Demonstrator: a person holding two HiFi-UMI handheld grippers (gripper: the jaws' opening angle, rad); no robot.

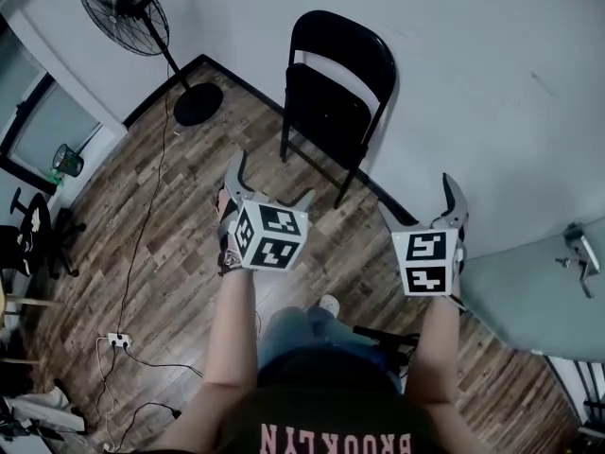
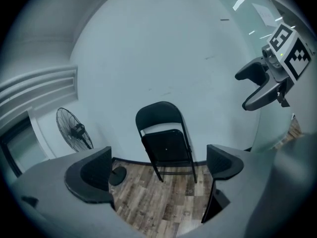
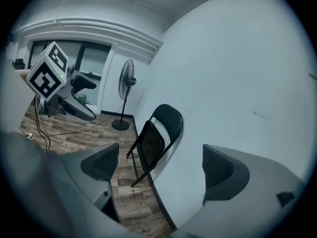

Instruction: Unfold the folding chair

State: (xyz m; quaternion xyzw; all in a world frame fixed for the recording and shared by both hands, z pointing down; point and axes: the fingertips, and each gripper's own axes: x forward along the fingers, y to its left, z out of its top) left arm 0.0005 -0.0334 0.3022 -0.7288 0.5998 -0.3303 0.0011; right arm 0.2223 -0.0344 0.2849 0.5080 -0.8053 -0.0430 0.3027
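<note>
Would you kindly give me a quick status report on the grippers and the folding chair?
Left gripper open, empty; right gripper open, empty. Folding chair folded against wall, untouched. Nothing between it and grippers.

this looks like a plain workroom or a spare office room, not a home. the floor [image 1: 180, 253] is of wood-pattern planks with a black skirting [image 1: 241, 80], and the walls [image 1: 492, 83] are bare and pale. a standing fan [image 1: 123, 3] is in the corner. a power strip [image 1: 118, 340] with loose cables [image 1: 142, 225] lies on the floor. what seems a black office chair [image 1: 28, 239] stands at the left edge, and a folding chair [image 1: 331, 102] at the wall. long windows [image 3: 91, 58] and ceiling pipes [image 3: 99, 31] show in the right gripper view.
</note>
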